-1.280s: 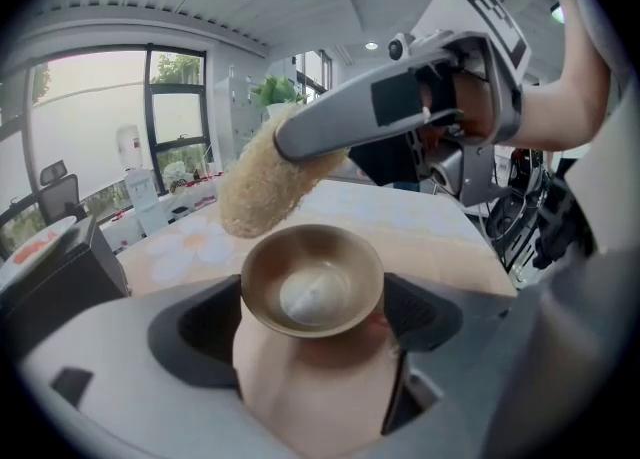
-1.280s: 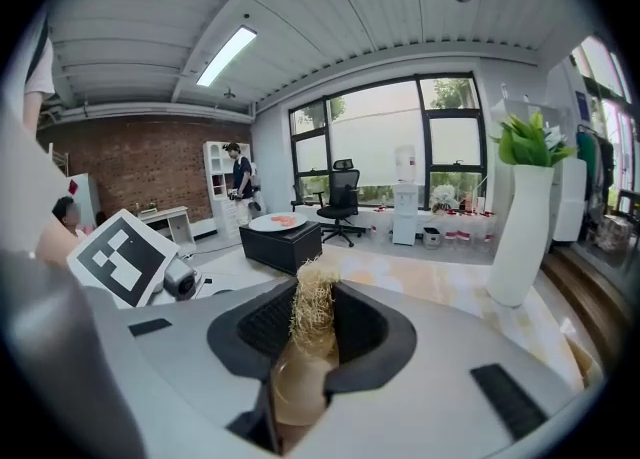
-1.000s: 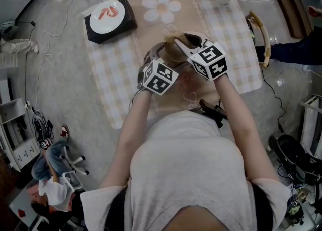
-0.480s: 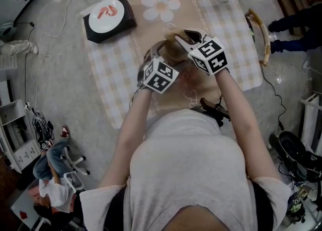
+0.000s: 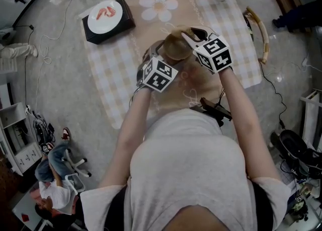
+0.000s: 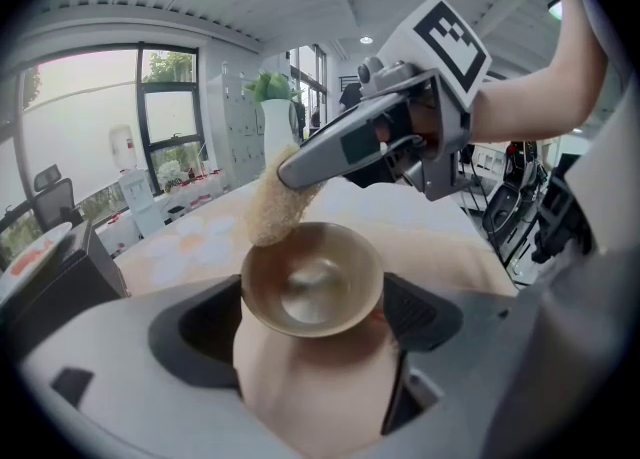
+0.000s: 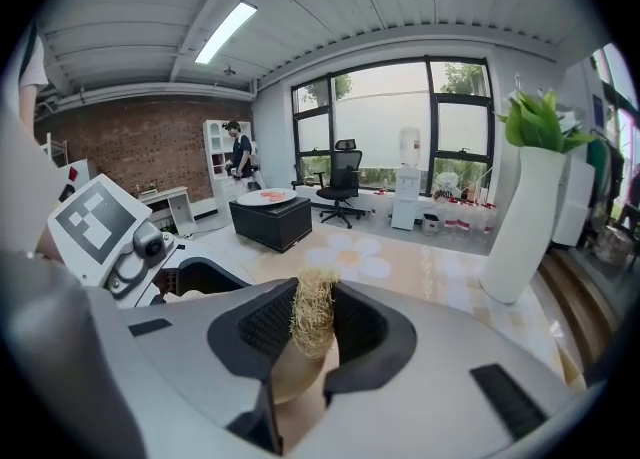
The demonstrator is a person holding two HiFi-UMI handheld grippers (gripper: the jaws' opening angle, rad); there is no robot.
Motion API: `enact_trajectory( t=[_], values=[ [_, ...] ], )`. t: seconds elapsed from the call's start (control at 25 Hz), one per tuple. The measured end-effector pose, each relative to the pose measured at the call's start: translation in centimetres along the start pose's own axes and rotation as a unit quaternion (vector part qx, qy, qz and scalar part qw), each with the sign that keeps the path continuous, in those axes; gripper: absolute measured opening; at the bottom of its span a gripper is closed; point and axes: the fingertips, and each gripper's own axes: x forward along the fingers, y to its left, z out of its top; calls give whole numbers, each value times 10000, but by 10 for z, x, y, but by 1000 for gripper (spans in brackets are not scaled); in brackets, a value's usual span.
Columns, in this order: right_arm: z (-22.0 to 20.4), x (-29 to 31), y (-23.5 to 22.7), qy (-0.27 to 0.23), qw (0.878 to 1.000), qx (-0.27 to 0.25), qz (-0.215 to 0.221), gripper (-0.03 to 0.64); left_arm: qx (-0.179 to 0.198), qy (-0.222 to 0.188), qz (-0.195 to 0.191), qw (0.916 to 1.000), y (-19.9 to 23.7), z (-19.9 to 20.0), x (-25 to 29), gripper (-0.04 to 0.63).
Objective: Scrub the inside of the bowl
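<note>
Left claw (image 6: 312, 322) clamps the bowl (image 6: 312, 282); right claw (image 7: 315, 332) pinches the scrubber (image 6: 275, 209), touching the bowl's far rim.

White plate (image 5: 104, 12) on black box (image 5: 126, 22); flower mat (image 5: 160, 4) nearby.

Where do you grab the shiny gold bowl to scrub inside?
On the shiny gold bowl, pinch the round outer wall below the rim, from the side, as the left gripper does; that should leave the mouth free for the tan fibre scrubber.
</note>
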Motion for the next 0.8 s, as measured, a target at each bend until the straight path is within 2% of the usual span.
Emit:
enact_trajectory(
  t=[0.48,0.8],
  values=[
    [-21,-27,-13,106,9996,214,-181,97,10,6,-4,10000,0,0,1,420],
    [-36,-47,-6,319,9993,202,81,97,16,4,-10,10000,0,0,0,420]
  ],
)
